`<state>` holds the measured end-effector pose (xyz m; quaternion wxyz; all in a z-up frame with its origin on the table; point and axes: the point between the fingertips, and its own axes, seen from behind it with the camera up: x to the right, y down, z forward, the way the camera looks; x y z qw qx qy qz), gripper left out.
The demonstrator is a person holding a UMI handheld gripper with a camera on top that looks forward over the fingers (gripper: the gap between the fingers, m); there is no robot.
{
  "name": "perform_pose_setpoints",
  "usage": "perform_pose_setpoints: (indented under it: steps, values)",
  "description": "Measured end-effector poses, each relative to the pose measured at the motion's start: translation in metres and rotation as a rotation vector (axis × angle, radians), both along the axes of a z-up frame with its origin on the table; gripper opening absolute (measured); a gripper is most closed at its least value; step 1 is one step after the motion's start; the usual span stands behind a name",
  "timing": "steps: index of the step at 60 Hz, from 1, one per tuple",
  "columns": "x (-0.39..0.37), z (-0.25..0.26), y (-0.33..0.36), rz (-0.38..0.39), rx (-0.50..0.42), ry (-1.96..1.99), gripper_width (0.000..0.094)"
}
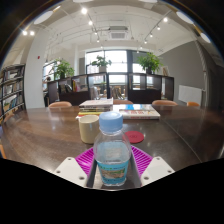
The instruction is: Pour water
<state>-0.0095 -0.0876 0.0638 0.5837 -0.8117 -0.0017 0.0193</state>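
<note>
Gripper view, and I'm looking straight along the fingers at a clear water bottle (112, 155) with a pale blue cap. It's standing upright between the two magenta pads (140, 158), filling the gap, and both pads are appearing to press its sides, so I'm reading the gripper (112, 168) as clamped on the bottle. I cannot tell whether the bottle's base is touching the wooden table (40, 130) or riding just above it.

Just beyond the bottle, a little to its left, a pale yellow cup (89, 128) is standing upright on the table, near the bottle but apart from it. Off to the right of the bottle I'm seeing a small red lid-like disc (135, 136) lying flat. Farther back, a stack of books (96, 103) is sitting on the table, with another book (140, 111) lying to its right. Chairs (60, 104) are lining the far edge, and potted plants (150, 62) are standing by the bright windows (118, 60) behind.
</note>
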Motion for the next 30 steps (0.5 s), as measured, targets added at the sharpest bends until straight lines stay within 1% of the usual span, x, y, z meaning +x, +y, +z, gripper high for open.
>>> perform_pose_setpoints:
  steps: [1,2,5,8,9,11,12,13,14,15,17,18,19,21,22,26,30]
  values:
    - [0.001,0.003,0.001,-0.005,0.016,0.0,0.0494]
    - [0.0,0.005,0.003,-0.008,0.033,0.001,0.046]
    - [0.005,0.003,0.006,-0.031,0.043,-0.007,0.0458]
    - [0.004,0.004,0.006,-0.038,0.058,-0.008,0.0438]
    - [0.004,0.004,0.007,-0.037,0.063,-0.014,0.0419]
    - [0.0,0.006,0.007,-0.039,0.068,-0.022,0.0415]
    - [-0.001,0.006,0.008,-0.038,0.07,-0.024,0.039]
    - [-0.001,0.007,0.007,-0.037,0.073,-0.027,0.039]
    - [-0.002,0.008,0.007,-0.035,0.08,-0.03,0.0364]
    - [-0.002,0.008,0.007,-0.032,0.084,-0.037,0.036]
    - [-0.002,0.009,0.009,-0.025,0.09,-0.052,0.0317]
    - [0.0,0.008,0.013,-0.025,0.088,-0.057,0.0312]
    - [-0.001,0.008,0.013,-0.023,0.088,-0.062,0.0281]
    - [-0.002,0.007,0.012,-0.02,0.087,-0.077,0.0284]
    - [-0.003,0.008,0.011,-0.017,0.09,-0.089,0.0252]
    - [-0.003,0.008,0.01,-0.034,0.095,-0.099,0.0258]
    - [-0.003,0.007,0.011,-0.039,0.064,-0.099,0.0254]
